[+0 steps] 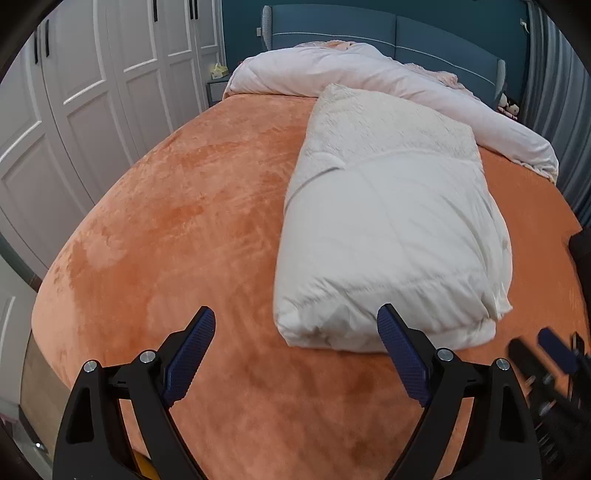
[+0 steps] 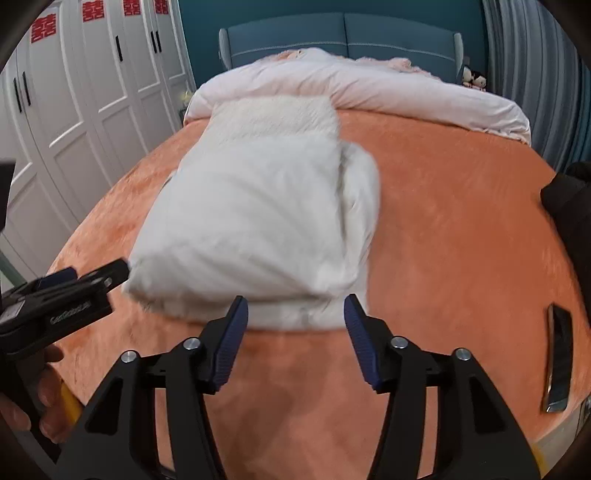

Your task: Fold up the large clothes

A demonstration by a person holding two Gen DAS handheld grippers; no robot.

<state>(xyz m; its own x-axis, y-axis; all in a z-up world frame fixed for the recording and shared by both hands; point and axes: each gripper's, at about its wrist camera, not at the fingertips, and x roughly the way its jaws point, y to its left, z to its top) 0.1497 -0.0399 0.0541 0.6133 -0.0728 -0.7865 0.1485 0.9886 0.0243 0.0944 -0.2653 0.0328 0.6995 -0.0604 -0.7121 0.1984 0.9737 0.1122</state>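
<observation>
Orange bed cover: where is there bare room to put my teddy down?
The orange bed cover is bare between the wardrobe side and the folded white garment, and also between the garment and the dark phone. It is crowded near the headboard, where the pink duvet lies bunched.

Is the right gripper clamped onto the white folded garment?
No: the right gripper is open just short of the white folded garment, gripping nothing.
</observation>
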